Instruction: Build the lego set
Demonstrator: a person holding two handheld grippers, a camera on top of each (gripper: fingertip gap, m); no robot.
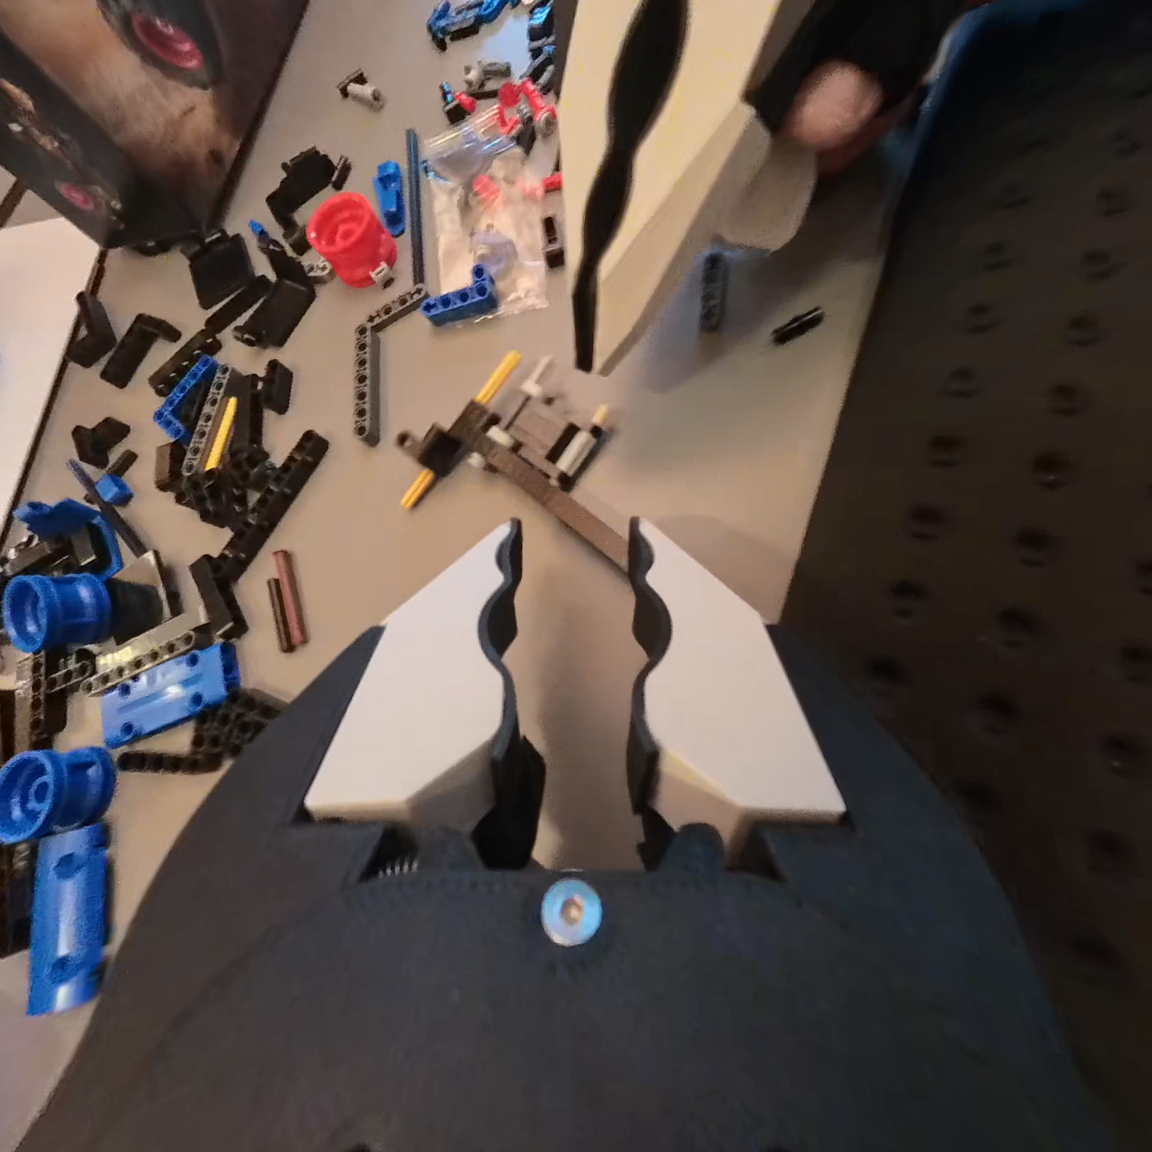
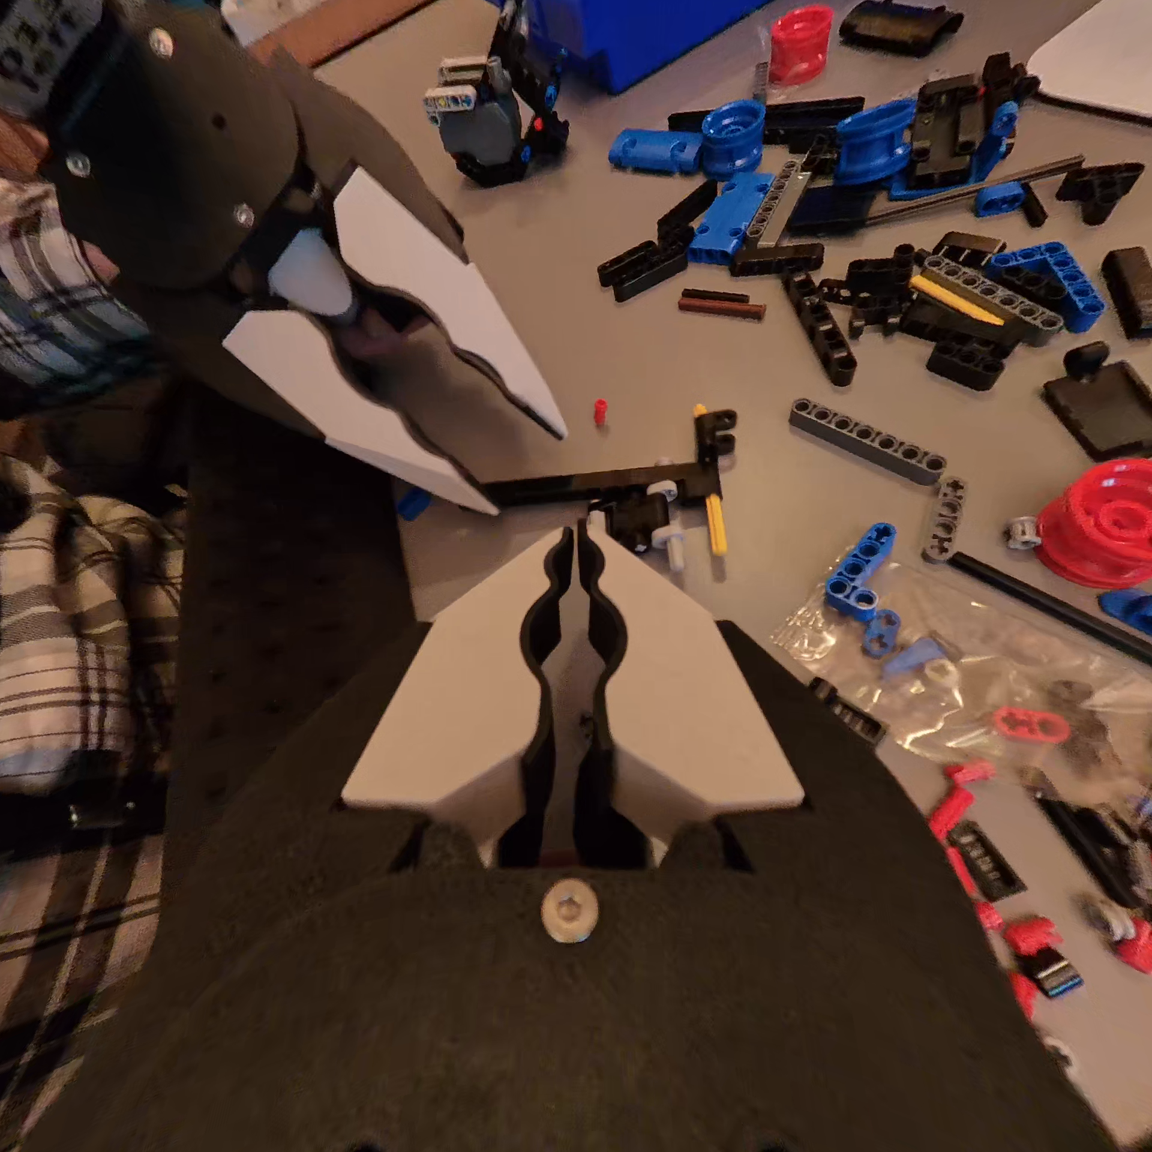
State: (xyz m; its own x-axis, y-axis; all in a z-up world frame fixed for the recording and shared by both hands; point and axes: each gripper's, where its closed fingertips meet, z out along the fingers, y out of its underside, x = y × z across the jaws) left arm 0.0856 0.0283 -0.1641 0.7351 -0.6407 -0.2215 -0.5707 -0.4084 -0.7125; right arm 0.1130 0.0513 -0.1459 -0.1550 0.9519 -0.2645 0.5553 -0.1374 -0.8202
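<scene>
A partly built assembly point(image 1: 499, 436) of black beams, a yellow axle and white pins lies on the grey table near its edge; it also shows in the right wrist view point(image 2: 654, 492). My left gripper point(image 1: 573, 530) is open and empty. The end of the assembly's long black beam lies at its right fingertip point(image 1: 633, 530). In the right wrist view the left gripper point(image 2: 527, 470) comes in from the upper left. My right gripper point(image 2: 575, 533) is shut, with nothing visible between the tips, just short of the assembly. It shows blurred in the left wrist view point(image 1: 586, 355).
Loose black and blue beams point(image 1: 206, 436) point(image 2: 935, 299) are scattered on the table, with red wheel hubs point(image 1: 352, 240) point(image 2: 1103, 523) and a plastic parts bag point(image 2: 935, 673). A small red pin point(image 2: 600, 411) lies by the assembly. The set's box point(image 1: 124, 112) stands at the back. Dark carpet point(image 1: 997, 561) lies beyond the table edge. One gripper's finger ends stand about 5 cm off the other's.
</scene>
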